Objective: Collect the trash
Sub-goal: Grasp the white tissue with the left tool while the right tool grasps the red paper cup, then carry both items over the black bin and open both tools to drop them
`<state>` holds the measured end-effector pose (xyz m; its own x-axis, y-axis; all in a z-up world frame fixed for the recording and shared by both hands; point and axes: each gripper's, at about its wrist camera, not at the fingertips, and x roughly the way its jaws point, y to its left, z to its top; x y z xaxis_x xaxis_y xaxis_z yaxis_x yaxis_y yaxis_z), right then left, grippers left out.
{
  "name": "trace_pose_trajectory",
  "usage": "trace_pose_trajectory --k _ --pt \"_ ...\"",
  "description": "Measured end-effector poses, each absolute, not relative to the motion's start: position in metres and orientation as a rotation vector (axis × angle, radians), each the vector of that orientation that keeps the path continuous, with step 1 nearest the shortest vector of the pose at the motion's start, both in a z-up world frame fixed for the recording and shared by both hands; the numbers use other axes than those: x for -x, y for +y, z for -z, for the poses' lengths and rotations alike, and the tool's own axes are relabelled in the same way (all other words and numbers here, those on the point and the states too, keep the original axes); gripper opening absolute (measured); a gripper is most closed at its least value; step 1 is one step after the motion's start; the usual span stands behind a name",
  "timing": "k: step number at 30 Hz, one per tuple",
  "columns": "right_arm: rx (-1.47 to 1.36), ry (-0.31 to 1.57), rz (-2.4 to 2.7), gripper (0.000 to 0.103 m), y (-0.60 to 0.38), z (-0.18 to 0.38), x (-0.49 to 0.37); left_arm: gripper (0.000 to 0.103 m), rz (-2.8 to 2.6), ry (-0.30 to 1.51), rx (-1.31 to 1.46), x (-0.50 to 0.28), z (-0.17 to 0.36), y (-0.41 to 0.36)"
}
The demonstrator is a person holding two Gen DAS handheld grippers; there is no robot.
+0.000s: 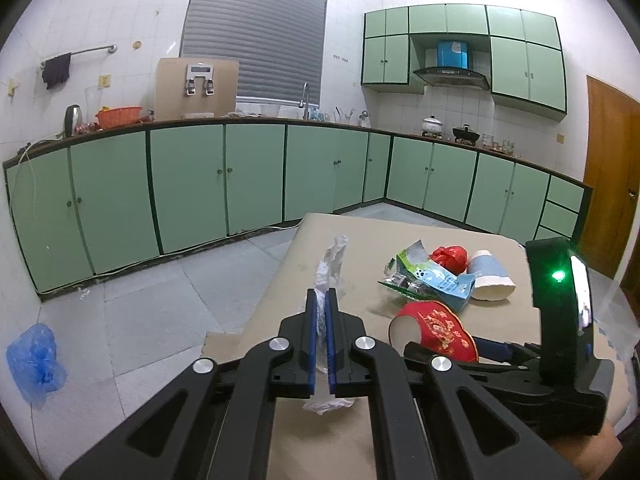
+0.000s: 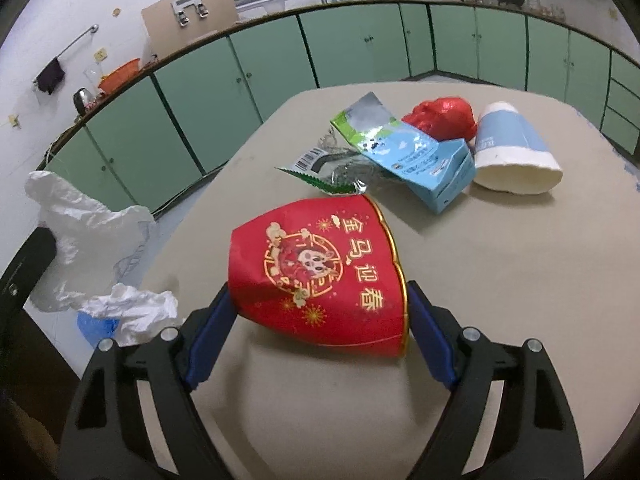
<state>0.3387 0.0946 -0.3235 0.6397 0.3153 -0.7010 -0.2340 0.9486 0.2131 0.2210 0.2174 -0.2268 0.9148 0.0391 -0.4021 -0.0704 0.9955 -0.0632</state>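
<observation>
Crinkled white plastic bag (image 1: 329, 280) pinched in left gripper (image 1: 321, 344); right gripper (image 2: 320, 316) wide astride glossy red paper cup (image 2: 320, 276).

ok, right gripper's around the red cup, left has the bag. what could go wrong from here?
1. The red paper cup lies on its side, wide between the right gripper's open jaws; closing may crush it or squirt it out.
2. The left gripper pinches the white plastic bag as a thin bunched strip, so its mouth looks shut; dropping the cup in could be awkward.
3. The snack wrapper sits just behind the cup and may get pushed.
</observation>
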Motion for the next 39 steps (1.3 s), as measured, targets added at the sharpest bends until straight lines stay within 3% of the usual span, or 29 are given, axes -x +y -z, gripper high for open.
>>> trace_pose_trajectory --k 20,39 --pt "-0.140 0.679 -0.244 0.080 -0.027 0.243 -0.272 0.004 0.095 0.395 0.051 -0.205 0.189 0.133" --pt "-0.185 0.647 0.035 0.080 -0.234 0.237 -0.219 0.004 0.443 0.407 -0.024 -0.213 0.176 -0.059"
